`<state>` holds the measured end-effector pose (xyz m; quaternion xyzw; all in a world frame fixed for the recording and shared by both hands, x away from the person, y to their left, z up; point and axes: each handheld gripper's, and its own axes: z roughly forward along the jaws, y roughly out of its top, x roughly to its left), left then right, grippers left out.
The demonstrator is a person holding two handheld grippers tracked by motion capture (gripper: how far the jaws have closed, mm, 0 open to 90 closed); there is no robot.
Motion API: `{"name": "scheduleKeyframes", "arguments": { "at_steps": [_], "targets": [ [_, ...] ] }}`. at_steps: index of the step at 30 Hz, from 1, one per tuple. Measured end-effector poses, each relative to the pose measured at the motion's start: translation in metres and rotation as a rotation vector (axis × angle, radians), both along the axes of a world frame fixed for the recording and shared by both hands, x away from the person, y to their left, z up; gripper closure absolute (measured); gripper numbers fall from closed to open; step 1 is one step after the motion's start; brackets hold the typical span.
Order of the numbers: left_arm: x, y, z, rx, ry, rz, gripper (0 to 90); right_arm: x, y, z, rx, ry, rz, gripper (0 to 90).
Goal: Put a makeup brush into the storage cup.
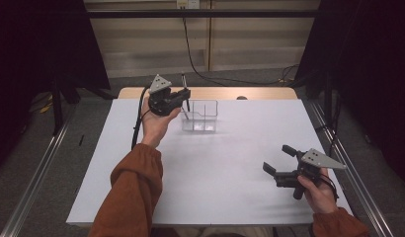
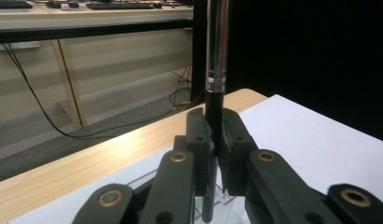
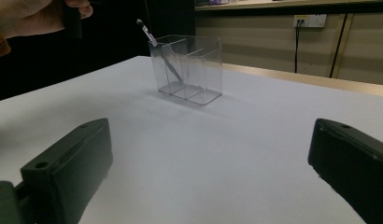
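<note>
My left gripper [image 1: 184, 97] is raised over the far left of the white table, shut on a black pen [image 1: 184, 85] with a silver upper part that stands upright. In the left gripper view the pads of the left gripper [image 2: 214, 133] clamp the pen [image 2: 216, 56], whose lower end reaches down over a clear plastic organizer box [image 1: 206, 117]. In the right gripper view the box [image 3: 199, 70] shows several compartments, and a second pen [image 3: 152, 39] leans in its left one. My right gripper [image 1: 276, 158] rests low at the near right, open with nothing between its jaws [image 3: 208, 137].
The white table top [image 1: 215, 173] stretches between the box and the right gripper. A wooden strip [image 1: 230, 93] runs along its far edge, with black cables [image 1: 195, 64] on the floor behind. Metal rails flank the table.
</note>
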<state>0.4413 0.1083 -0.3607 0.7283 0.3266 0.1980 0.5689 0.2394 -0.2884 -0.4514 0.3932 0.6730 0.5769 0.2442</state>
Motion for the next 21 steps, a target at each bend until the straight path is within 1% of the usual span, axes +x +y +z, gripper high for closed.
{"name": "scheduleKeyframes", "arguments": {
  "at_steps": [3,7,8,11,12,14,21],
  "targets": [
    [0.003,-0.001,-0.002,-0.002,0.006,0.012,84.1,0.000,0.000,0.000,-0.001,-0.002,0.003,0.0],
    [0.003,-0.005,-0.004,0.022,0.003,0.017,84.1,0.000,0.000,0.000,-0.001,0.002,0.003,0.0],
    [0.003,-0.007,-0.006,0.037,-0.005,0.021,84.1,0.000,0.000,0.000,-0.001,0.002,0.003,0.0],
    [0.005,-0.008,-0.009,0.040,0.005,0.028,84.1,0.000,0.000,0.000,-0.004,0.001,0.007,0.0],
    [0.005,-0.009,-0.010,0.035,0.008,0.032,84.1,0.000,0.000,0.000,-0.002,0.000,0.006,0.0],
    [0.005,-0.011,-0.010,0.048,0.001,0.030,84.1,0.000,0.000,0.000,-0.001,0.001,0.006,0.0],
    [0.007,-0.016,-0.013,0.048,-0.003,0.037,84.1,0.000,0.000,0.000,-0.001,-0.001,0.008,0.0]
  ]
}}
